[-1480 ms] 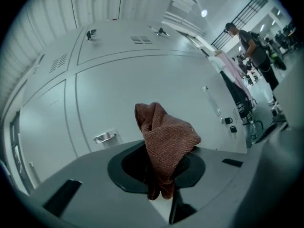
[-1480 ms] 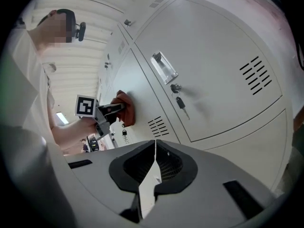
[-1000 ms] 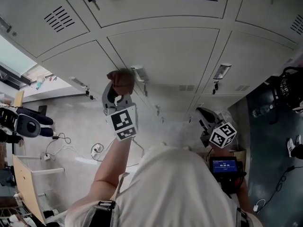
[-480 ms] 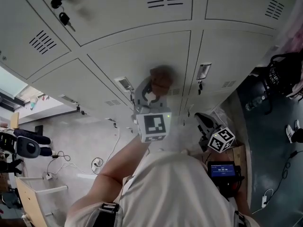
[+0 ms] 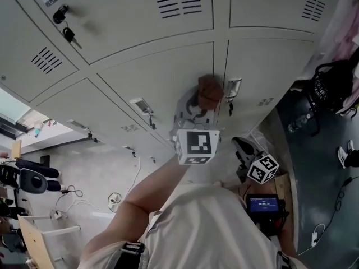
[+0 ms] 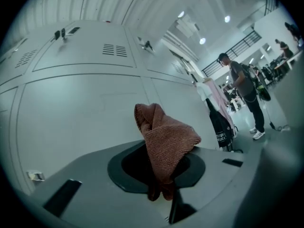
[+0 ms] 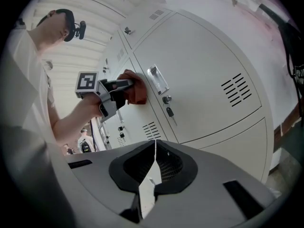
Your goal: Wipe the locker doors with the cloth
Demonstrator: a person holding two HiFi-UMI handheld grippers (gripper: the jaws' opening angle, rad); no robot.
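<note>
My left gripper (image 5: 203, 102) is shut on a bunched reddish-brown cloth (image 5: 210, 90) and presses it against a pale grey locker door (image 5: 162, 77), right beside the seam and the handle (image 5: 232, 88) of the neighbouring door. The left gripper view shows the cloth (image 6: 164, 144) bulging out of the closed jaws toward the door (image 6: 80, 108). From the right gripper view the cloth (image 7: 134, 90) sits left of a door handle (image 7: 157, 79). My right gripper (image 5: 245, 145) hangs low by the person's waist, jaws closed flat with nothing between them (image 7: 153, 161).
A grid of grey lockers with vent slots, some with keys (image 5: 66, 33) hanging in their locks. A black bag (image 5: 335, 86) and pink garment hang at the right. A person (image 6: 244, 96) stands far off in the room. A small screen (image 5: 262, 204) glows below.
The left gripper has swept the cloth rightward across the locker door, from near the left handle to the door's right edge. The right gripper has stayed low at the person's side.
</note>
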